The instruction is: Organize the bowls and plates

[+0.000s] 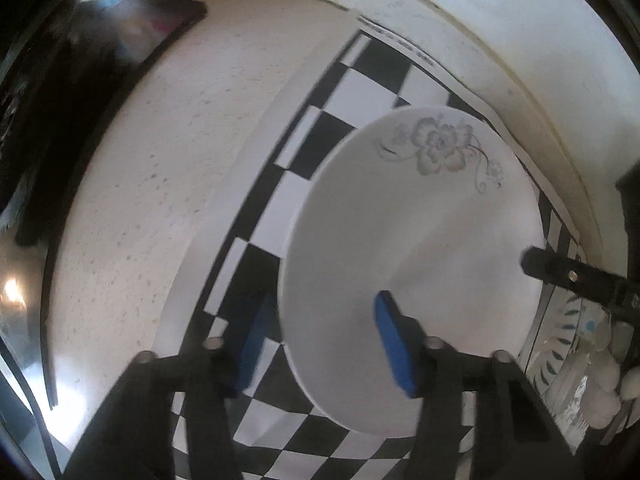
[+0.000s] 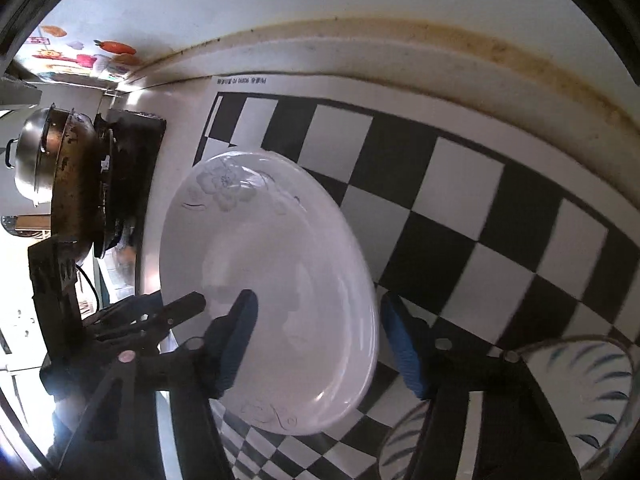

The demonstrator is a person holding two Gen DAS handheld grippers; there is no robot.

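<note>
A white plate with a grey flower print (image 1: 416, 248) lies on the black-and-white checkered mat (image 1: 320, 136). My left gripper (image 1: 320, 344) is open and straddles the plate's near rim, one blue pad (image 1: 394, 344) over the plate and the other (image 1: 252, 344) off its left edge. The same plate (image 2: 272, 280) shows in the right wrist view. My right gripper (image 2: 320, 344) is open around its right rim, with one pad (image 2: 238, 340) over the plate and one (image 2: 404, 348) outside. The right gripper's finger also shows in the left wrist view (image 1: 568, 276).
A stack of bowls and plates with teal leaf print (image 2: 592, 396) sits at the lower right; it also shows in the left wrist view (image 1: 572, 344). Metal pots (image 2: 52, 172) stand on a stove at the left. A wall borders the mat's far side (image 2: 400, 40).
</note>
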